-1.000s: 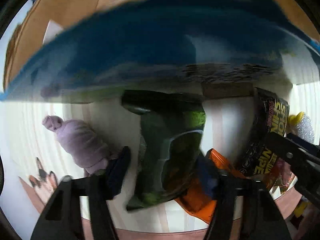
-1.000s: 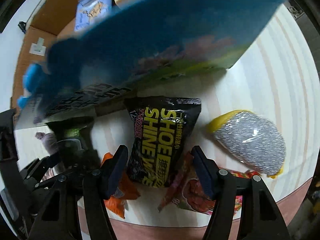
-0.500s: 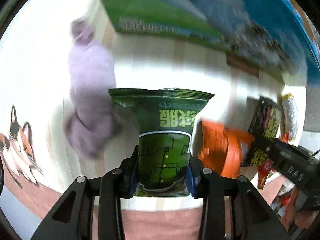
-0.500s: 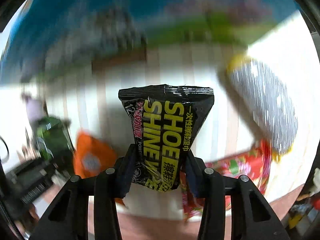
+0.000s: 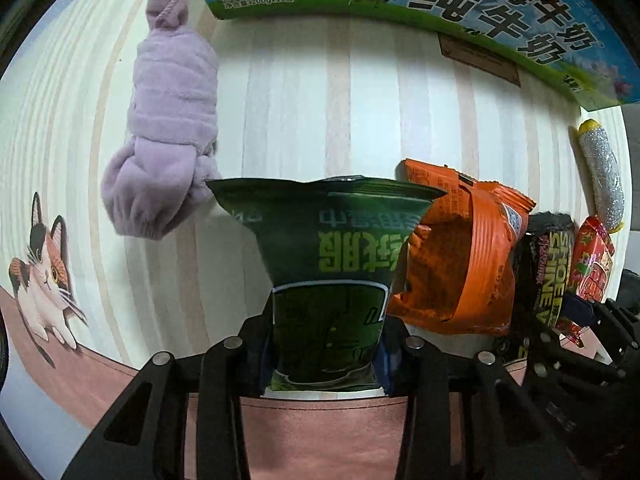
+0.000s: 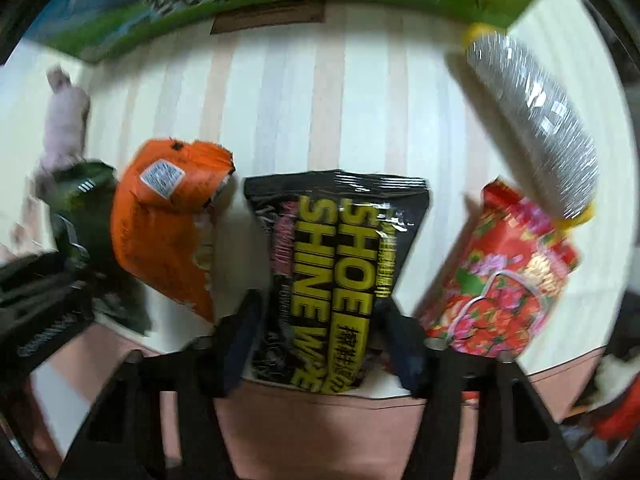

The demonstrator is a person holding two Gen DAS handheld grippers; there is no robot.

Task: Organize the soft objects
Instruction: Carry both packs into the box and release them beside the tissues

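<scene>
My left gripper [image 5: 326, 354] is shut on a dark green packet [image 5: 328, 252] and holds it upright over the striped table. My right gripper [image 6: 326, 342] is shut on a black and yellow shoe-shine wipes packet [image 6: 340, 256], also seen at the right in the left wrist view [image 5: 546, 268]. An orange packet [image 5: 464, 256] lies between the two held packets, and shows in the right wrist view [image 6: 168, 224]. A rolled purple towel [image 5: 168, 120] lies to the left. A red floral packet [image 6: 504, 280] and a silver and yellow scrub sponge [image 6: 536, 128] lie to the right.
A blue and green milk carton box [image 5: 480, 4] stands along the far side of the table. A cat picture [image 5: 44, 272] is printed on the mat at the front left edge. The pink mat border [image 5: 320, 432] runs under the grippers.
Both grippers closed on their packets, left on the green one, right on the black one, and lifted them. The views pulled back from the box toward the table's near edge.
</scene>
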